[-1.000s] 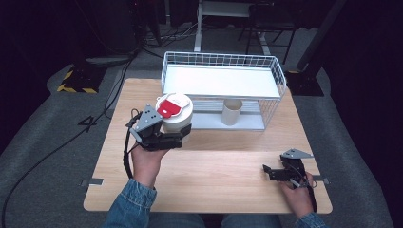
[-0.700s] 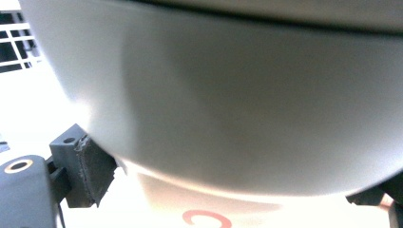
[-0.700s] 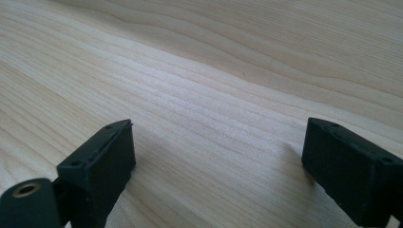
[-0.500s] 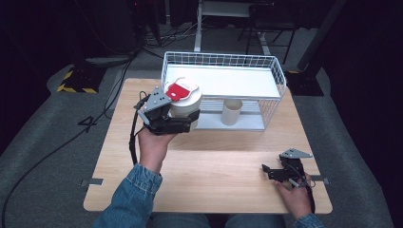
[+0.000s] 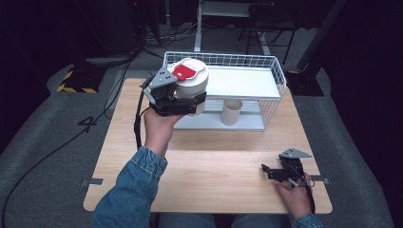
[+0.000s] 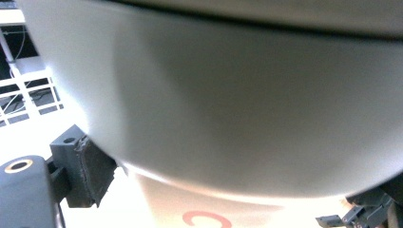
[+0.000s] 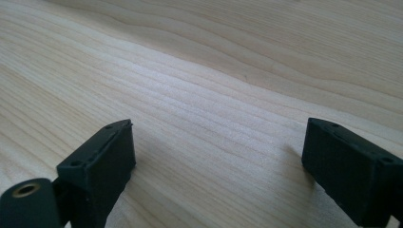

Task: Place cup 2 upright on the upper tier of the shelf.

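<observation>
Gripping a white tub (image 5: 192, 83), the left hand-held gripper (image 5: 183, 102) hangs raised beside the wire basket (image 5: 273, 71).

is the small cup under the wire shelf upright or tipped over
Upright: the small cup stands on its base with its round open mouth facing up, under the white wire shelf.

tub (image 5: 191, 84) left of cup (image 5: 232, 112); rack (image 5: 266, 90) behind

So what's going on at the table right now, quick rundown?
Left gripper shut on the white tub, held up at the wire rack. Right gripper open on the table. Small cup under the rack shelf.
</observation>
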The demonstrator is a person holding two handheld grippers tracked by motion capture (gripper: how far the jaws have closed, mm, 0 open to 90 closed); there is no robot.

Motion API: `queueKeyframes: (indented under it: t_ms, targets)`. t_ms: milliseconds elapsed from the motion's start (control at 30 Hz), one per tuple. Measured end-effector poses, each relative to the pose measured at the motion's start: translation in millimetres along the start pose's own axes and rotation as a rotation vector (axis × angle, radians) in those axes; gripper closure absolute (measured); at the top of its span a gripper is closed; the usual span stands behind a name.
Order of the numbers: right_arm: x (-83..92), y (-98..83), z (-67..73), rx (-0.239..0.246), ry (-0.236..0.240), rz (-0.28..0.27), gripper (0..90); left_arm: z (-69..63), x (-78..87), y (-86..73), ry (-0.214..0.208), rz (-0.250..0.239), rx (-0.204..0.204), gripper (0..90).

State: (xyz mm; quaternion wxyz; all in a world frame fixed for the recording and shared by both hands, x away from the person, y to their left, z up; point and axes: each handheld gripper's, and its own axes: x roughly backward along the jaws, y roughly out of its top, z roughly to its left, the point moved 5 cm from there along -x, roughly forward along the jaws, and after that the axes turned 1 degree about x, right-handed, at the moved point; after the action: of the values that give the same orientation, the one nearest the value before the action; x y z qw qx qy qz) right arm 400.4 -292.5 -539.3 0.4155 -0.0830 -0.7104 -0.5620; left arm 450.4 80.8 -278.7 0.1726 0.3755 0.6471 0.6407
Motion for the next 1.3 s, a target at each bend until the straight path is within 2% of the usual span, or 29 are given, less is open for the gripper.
queueKeyframes:
  t_ms: [167, 400, 800, 900, 1100, 1300]
  targets:
    - [-0.2, 0.2, 0.3, -0.002, -0.001, -0.001, 11.0, 4.2, -12.0, 9.2, 0.005, 0.007, -0.002, 11.0]
    - [-0.5, 0.5, 0.4, -0.002, -0.003, 0.0, 11.0, 7.4, -33.3, 20.5, 0.008, -0.005, -0.01, 11.0]
    - [-0.6, 0.7, 0.9, 0.001, -0.001, -0.003, 11.9, 13.2, -70.7, 38.2, 0.038, -0.038, -0.034, 11.0]
    - [-0.6, 0.8, 1.1, 0.001, 0.001, -0.004, 12.1, 15.9, -79.5, 41.2, 0.045, -0.046, -0.03, 10.9]
    - [-0.8, 1.1, 1.5, 0.0, 0.0, -0.006, 12.2, 23.6, -96.7, 43.8, 0.063, -0.055, 0.009, 11.0]
    - [-0.9, 1.3, 1.8, 0.001, 0.0, -0.007, 12.5, 28.6, -113.7, 45.7, 0.092, -0.056, 0.007, 10.9]
